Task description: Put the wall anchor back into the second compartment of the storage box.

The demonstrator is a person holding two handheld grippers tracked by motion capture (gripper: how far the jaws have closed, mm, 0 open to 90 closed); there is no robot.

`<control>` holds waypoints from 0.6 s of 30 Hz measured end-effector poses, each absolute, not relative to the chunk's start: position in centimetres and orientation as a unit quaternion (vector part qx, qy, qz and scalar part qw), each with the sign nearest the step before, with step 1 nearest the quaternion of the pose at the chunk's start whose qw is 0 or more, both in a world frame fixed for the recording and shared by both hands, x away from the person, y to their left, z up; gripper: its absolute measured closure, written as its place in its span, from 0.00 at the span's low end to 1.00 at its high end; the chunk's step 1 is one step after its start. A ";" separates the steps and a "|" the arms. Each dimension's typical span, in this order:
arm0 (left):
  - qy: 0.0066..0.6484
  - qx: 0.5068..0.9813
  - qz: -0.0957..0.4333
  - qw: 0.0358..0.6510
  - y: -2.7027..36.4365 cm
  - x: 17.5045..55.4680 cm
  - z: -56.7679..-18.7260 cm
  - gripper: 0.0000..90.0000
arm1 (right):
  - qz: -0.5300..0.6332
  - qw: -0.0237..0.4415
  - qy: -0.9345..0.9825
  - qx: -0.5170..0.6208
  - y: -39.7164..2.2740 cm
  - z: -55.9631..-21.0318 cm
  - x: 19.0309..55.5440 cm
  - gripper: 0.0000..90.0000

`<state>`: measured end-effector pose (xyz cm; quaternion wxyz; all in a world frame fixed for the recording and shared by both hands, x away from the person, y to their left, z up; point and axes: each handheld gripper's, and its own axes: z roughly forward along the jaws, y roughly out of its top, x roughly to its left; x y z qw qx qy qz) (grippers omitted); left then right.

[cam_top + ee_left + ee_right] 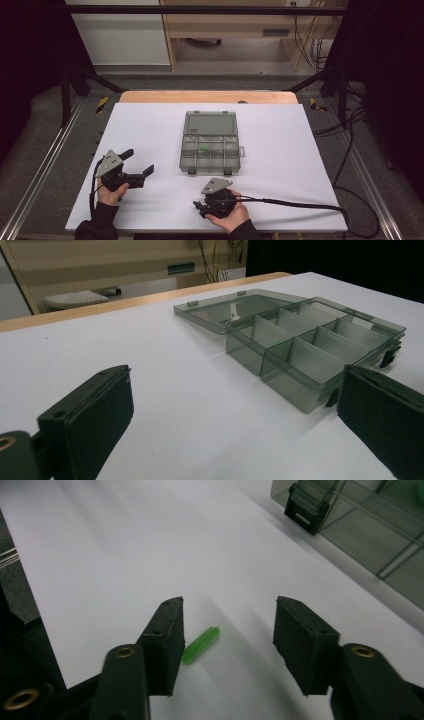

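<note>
ribbed green plastic shows between the jaws in the right gripper view: a small green wall plug lying flat on the white table, just beside the left-hand pad, untouched. the high view hides that plug under the right gripper, whose jaws stand half apart, gripping nothing. that same high view shows a second green speck inside the grey compartment box, lid laid open behind it. the left gripper rests wide open and empty, well apart from the box.
</note>
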<state>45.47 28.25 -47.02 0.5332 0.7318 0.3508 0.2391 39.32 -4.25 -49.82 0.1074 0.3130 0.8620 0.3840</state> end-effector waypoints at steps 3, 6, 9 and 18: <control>0.351 0.733 0.239 0.532 28.2 45.5 -47.0 0.01 | 0.380 0.097 0.867 0.308 -4.2 -50.0 39.2 0.63; 0.351 0.732 0.239 0.532 28.2 45.5 -47.0 0.01 | 0.379 0.095 0.867 0.309 -4.2 -50.0 39.2 0.66; 0.352 0.732 0.239 0.532 28.2 45.5 -47.0 0.01 | 0.376 0.087 0.870 0.307 -4.1 -50.0 39.2 0.73; 0.352 0.732 0.240 0.532 28.3 45.5 -47.0 0.01 | 0.377 0.065 0.873 0.301 -4.1 -50.0 39.2 0.85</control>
